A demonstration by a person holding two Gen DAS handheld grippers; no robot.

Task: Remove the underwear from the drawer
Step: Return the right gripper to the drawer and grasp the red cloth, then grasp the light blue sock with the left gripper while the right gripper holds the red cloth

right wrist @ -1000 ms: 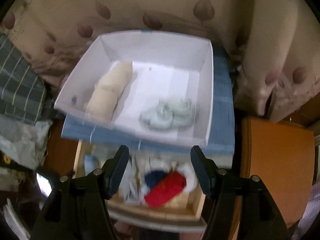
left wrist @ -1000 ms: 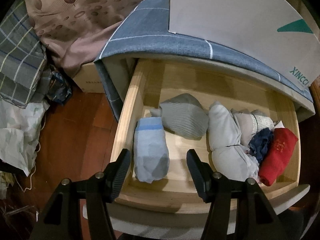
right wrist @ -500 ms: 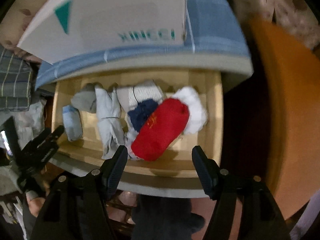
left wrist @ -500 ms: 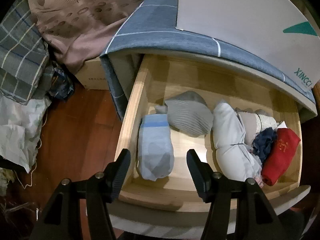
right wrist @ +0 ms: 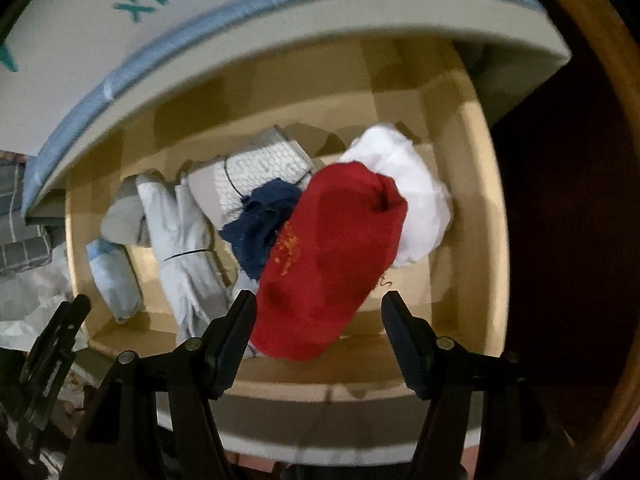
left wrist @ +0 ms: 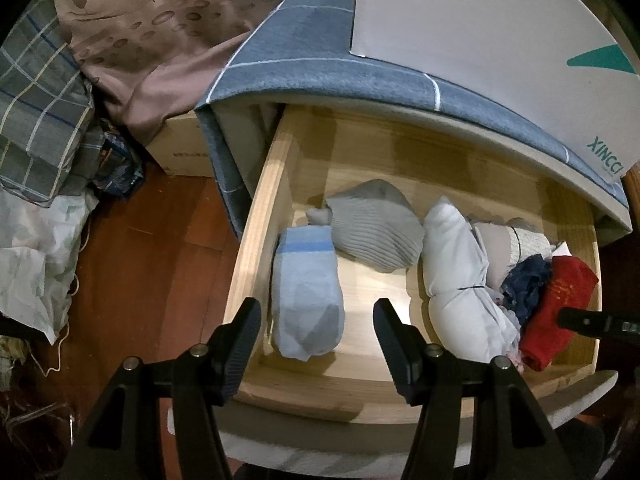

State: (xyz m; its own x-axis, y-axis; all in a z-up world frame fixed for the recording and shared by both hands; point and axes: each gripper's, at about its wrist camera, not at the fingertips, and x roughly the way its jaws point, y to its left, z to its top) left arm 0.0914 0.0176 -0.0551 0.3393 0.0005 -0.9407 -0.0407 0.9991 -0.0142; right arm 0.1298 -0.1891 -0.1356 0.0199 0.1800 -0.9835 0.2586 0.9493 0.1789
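The wooden drawer [left wrist: 256,240] stands pulled open and holds several rolled garments. A light blue roll [left wrist: 308,292] lies at its left, then a grey ribbed piece [left wrist: 376,232], a white roll [left wrist: 456,276], a navy piece [left wrist: 524,284] and a red roll [left wrist: 560,312]. My left gripper [left wrist: 316,320] is open above the light blue roll, with a finger on each side. My right gripper [right wrist: 318,312] is open over the red roll [right wrist: 332,256], close above it. One right finger [left wrist: 592,322] shows at the left view's right edge.
A white box marked XINCCI [left wrist: 500,40] sits on the blue checked cloth [left wrist: 320,64] covering the cabinet top. A cardboard box [left wrist: 184,152], plaid fabric [left wrist: 36,112] and a white bag [left wrist: 32,256] lie on the wooden floor at left. A white fluffy piece [right wrist: 416,200] sits behind the red roll.
My right gripper has swung down from the white box on top to the drawer and closed in on the red roll. My left gripper has shifted slightly nearer the light blue roll.
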